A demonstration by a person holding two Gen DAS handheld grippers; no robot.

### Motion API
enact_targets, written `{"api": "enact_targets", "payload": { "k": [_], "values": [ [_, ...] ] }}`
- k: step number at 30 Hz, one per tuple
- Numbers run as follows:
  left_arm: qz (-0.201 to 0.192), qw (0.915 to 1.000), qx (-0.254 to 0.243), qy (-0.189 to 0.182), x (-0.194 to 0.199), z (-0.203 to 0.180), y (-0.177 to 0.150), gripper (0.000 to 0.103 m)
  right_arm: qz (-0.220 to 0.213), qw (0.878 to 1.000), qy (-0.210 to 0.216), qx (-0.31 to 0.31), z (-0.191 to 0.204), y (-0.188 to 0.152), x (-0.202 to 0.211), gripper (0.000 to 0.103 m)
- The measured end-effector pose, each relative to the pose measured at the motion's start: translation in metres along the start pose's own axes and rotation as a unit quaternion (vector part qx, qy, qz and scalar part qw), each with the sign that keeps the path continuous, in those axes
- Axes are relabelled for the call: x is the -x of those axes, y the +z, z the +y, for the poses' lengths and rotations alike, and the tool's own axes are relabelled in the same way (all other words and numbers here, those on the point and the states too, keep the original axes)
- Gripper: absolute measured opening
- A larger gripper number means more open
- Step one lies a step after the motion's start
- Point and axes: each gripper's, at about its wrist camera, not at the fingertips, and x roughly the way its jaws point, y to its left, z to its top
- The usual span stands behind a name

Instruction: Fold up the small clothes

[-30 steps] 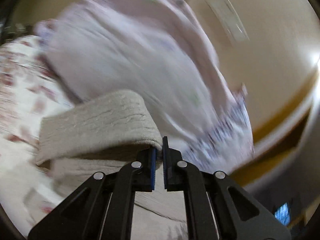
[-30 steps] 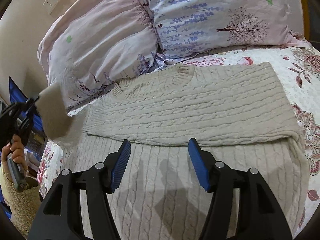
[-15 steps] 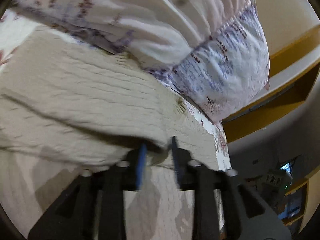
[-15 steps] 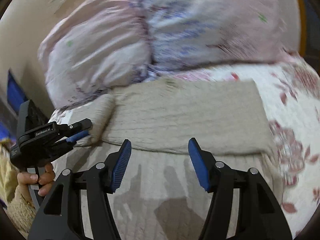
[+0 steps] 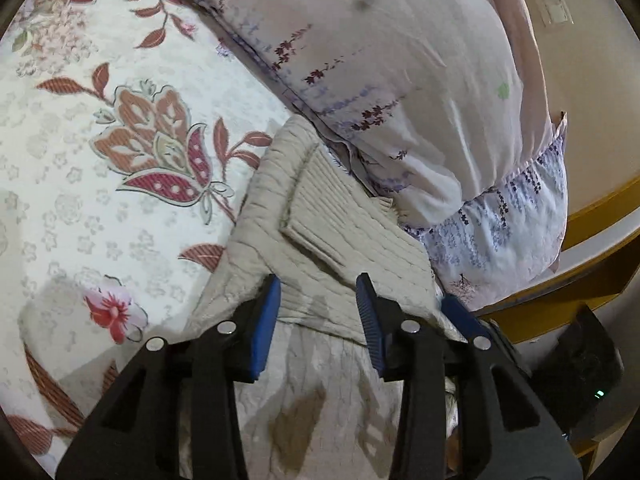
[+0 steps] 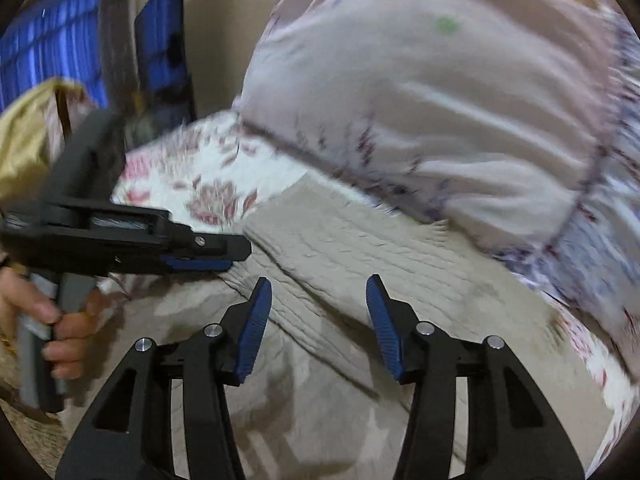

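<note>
Both sleeves lying folded across the beige cable-knit sweater (image 5: 340,240), left gripper (image 5: 318,320) and right gripper (image 6: 318,326) are hovering open-fingered at 6 o'clock, body folds remaining.

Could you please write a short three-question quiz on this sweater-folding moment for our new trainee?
1. True or false: the left claw is shut on the beige cable-knit sweater.
2. Multiple choice: where does the sweater lie? A) on a wooden table B) on the floral bedspread, beside the pillow C) in a basket.
3. Fill in: in the right wrist view, the right claw is ____, above the sweater.

Key: 1. False: its jaws stand apart with nothing between them. 2. B. 3. open.
</note>
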Motion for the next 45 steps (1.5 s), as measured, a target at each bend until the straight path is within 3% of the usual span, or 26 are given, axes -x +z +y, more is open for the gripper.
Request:
{"api": "enact_targets", "payload": {
  "k": [4,6,7,8,9,14,17,19,21,24,25,28,30,32,39,42,44,45],
  "values": [
    [0.000,1.0000,-0.003,-0.006,0.004,0.006,0.000,0.037,0.049,0.998,-0.038,0.029,0.010,-0.003,-0.036,0.050],
    [0.000,0.9999,-0.010,-0.006,0.003,0.005,-0.001,0.037,0.053,0.997,-0.048,0.008,0.006,-0.005,-0.042,0.039],
    [-0.001,0.9999,-0.012,-0.007,0.003,0.004,-0.001,0.036,0.050,0.998,-0.042,-0.009,0.002,-0.004,-0.041,0.031],
    [0.000,0.9999,-0.013,-0.006,0.002,0.003,-0.001,0.035,0.044,0.998,-0.027,-0.036,-0.005,-0.003,-0.037,0.017],
    [0.001,0.9999,-0.012,-0.006,0.003,0.003,-0.001,0.034,0.040,0.998,-0.021,-0.051,-0.011,-0.003,-0.034,0.013],
    [0.001,0.9999,-0.016,-0.005,0.002,0.004,-0.002,0.033,-0.025,0.986,-0.010,-0.162,-0.043,-0.009,0.006,0.009],
    [0.001,0.9997,-0.024,-0.001,0.002,0.003,-0.002,0.033,-0.096,0.961,-0.028,-0.258,-0.068,-0.031,0.056,0.009],
    [0.004,0.9996,-0.026,-0.001,0.002,0.003,-0.002,0.034,-0.135,0.933,-0.048,-0.329,-0.086,-0.061,0.091,0.009],
    [0.006,0.9996,-0.027,-0.003,0.002,0.002,-0.002,0.034,-0.127,0.913,-0.070,-0.382,-0.099,-0.098,0.109,0.009],
    [0.011,0.9995,-0.027,-0.009,0.002,0.002,0.000,0.038,-0.076,0.900,-0.083,-0.421,-0.111,-0.137,0.117,0.010],
    [0.012,0.9995,-0.028,-0.010,0.002,0.002,0.000,0.040,-0.068,0.893,-0.081,-0.438,-0.117,-0.148,0.122,0.015],
    [0.015,0.9992,-0.037,-0.009,0.003,-0.002,-0.001,0.045,-0.092,0.866,-0.083,-0.484,-0.132,-0.165,0.145,0.052],
    [0.016,0.9989,-0.043,-0.008,0.003,-0.006,-0.001,0.048,-0.105,0.852,-0.098,-0.504,-0.144,-0.168,0.156,0.054],
    [0.016,0.9987,-0.049,-0.004,0.002,-0.008,-0.002,0.050,-0.089,0.844,-0.097,-0.520,-0.155,-0.168,0.151,0.053],
    [0.018,0.9980,-0.061,0.000,-0.002,-0.013,-0.003,0.055,-0.028,0.829,-0.073,-0.554,-0.172,-0.174,0.107,0.038],
    [0.021,0.9978,-0.063,0.001,-0.003,-0.014,-0.003,0.057,-0.029,0.827,-0.079,-0.556,-0.176,-0.171,0.103,0.034],
    [0.022,0.9976,-0.065,0.001,-0.004,-0.015,-0.003,0.060,-0.033,0.832,-0.073,-0.549,-0.177,-0.167,0.104,0.009],
    [0.023,0.9975,-0.067,0.002,-0.004,-0.016,-0.003,0.061,-0.039,0.837,-0.069,-0.542,-0.177,-0.164,0.106,0.009]
  ]
}}
